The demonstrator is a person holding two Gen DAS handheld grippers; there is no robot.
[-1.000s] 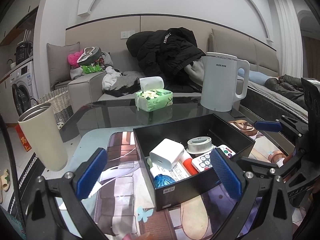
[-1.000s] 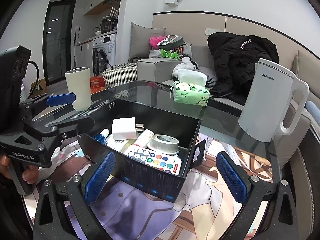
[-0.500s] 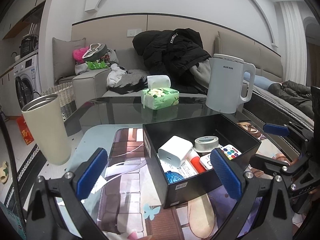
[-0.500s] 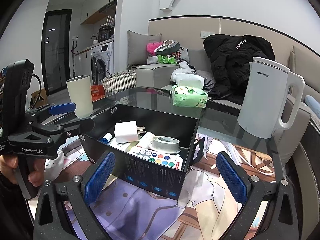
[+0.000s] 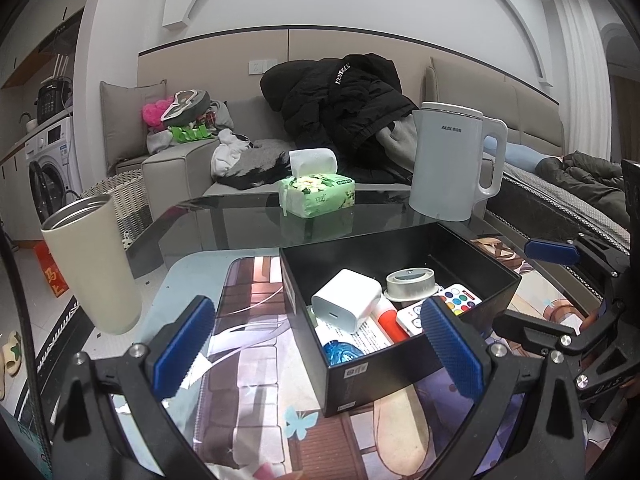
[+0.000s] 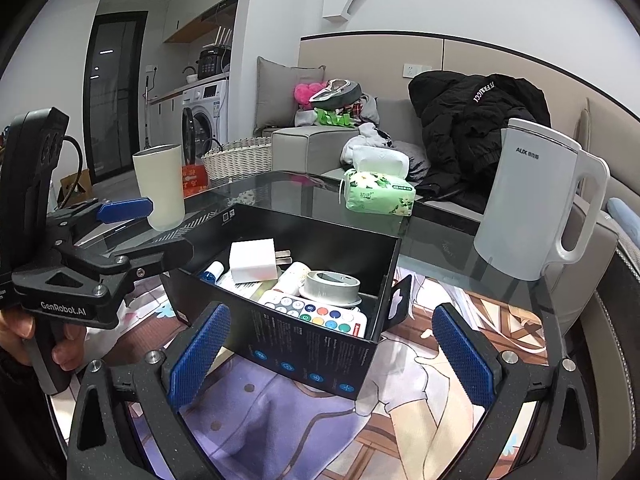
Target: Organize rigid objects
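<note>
A black open box (image 5: 372,376) sits on the printed mat. Inside lie a white charger (image 5: 346,294), a grey tape roll (image 5: 410,282), a remote with coloured buttons (image 5: 458,300), a red-capped tube (image 5: 390,322) and a blue item (image 5: 340,352). My left gripper (image 5: 318,346) is open and empty at the box's left near corner. From the other side, my right gripper (image 6: 328,350) is open and empty in front of the box (image 6: 304,348), where the charger (image 6: 254,260), tape roll (image 6: 330,286) and remote (image 6: 316,314) show. A hand (image 6: 60,344) holds the left gripper's handle.
A beige tumbler (image 5: 92,264) stands at the mat's left edge. A white kettle (image 5: 452,164) and a green tissue pack (image 5: 316,194) sit on the glass table (image 5: 224,224) behind the box. Beyond are a sofa with clothes (image 5: 348,104) and a wicker basket (image 6: 236,160).
Both grippers have drawn slightly back from the box and stay open. The things inside the box have not moved.
</note>
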